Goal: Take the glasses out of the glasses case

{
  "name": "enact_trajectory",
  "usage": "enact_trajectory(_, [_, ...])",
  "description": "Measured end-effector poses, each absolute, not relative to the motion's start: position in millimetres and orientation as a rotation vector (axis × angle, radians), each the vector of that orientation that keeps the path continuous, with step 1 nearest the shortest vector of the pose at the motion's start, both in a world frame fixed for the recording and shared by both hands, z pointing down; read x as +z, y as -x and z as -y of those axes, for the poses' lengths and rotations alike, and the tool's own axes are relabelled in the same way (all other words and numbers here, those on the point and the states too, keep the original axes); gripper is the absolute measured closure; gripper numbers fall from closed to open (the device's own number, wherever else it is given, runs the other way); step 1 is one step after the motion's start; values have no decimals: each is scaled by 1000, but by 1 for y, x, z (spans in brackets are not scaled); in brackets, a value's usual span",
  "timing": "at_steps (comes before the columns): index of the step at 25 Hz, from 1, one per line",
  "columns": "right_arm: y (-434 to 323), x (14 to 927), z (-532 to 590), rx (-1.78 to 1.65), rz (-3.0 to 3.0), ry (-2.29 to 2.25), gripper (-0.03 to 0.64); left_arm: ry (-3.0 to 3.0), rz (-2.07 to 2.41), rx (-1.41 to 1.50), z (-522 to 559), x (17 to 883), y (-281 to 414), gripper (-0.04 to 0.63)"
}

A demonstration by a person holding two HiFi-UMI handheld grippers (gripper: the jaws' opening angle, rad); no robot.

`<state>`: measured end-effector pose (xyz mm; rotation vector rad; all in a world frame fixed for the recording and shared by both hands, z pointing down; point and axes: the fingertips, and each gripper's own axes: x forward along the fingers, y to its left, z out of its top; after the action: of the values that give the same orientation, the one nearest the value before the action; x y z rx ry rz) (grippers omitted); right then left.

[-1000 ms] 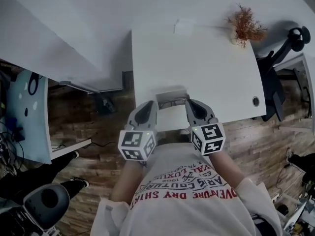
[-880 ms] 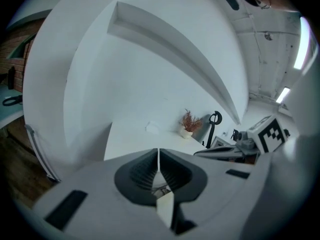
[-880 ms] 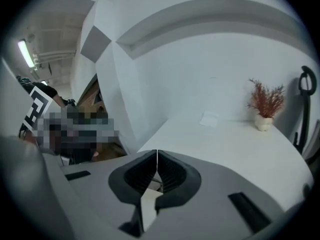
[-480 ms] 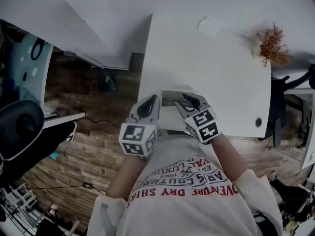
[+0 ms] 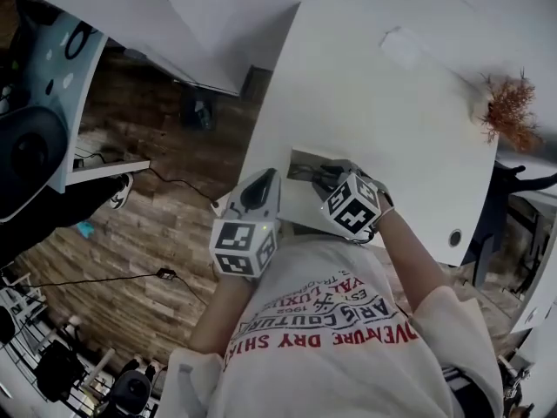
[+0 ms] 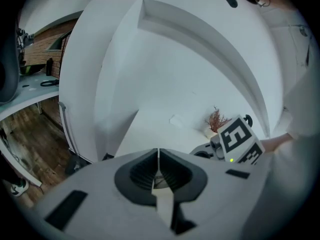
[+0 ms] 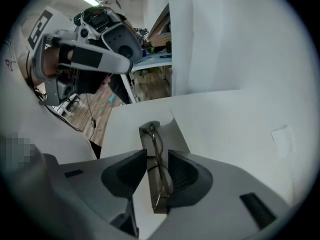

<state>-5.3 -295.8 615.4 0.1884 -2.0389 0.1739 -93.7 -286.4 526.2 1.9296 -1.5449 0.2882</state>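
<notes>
Straddling the glasses (image 7: 155, 143) in the open glasses case (image 7: 178, 136) (at the table (image 7: 240, 109) edge), the right gripper (image 7: 157, 156), jaws just opening, is gaping wide, untouching; the left gripper (image 6: 158, 166) is hovering closed, empty.

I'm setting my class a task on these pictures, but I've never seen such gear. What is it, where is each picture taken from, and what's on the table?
No robot here: a person holds a claw tool in each hand. One picture looks down from a camera on the person's head. The other two come from cameras riding on the left claw and the right claw, looking along their jaws. On the white table are an open glasses case with glasses inside, a slip of paper and a dried plant. The left claw is shut and empty. The right claw's jaws have just opened and stand either side of the glasses, not gripping them.
</notes>
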Motion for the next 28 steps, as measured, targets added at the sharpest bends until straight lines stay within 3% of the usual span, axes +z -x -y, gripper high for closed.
enact_trajectory(11, [6,635,297,-60,1969,-57,586,-1872,1586,289,272,532,98,581])
enact_trajectory(28, [6,574,303,-53,2101,-242,592,-1986,1559,286,280,506,104,581])
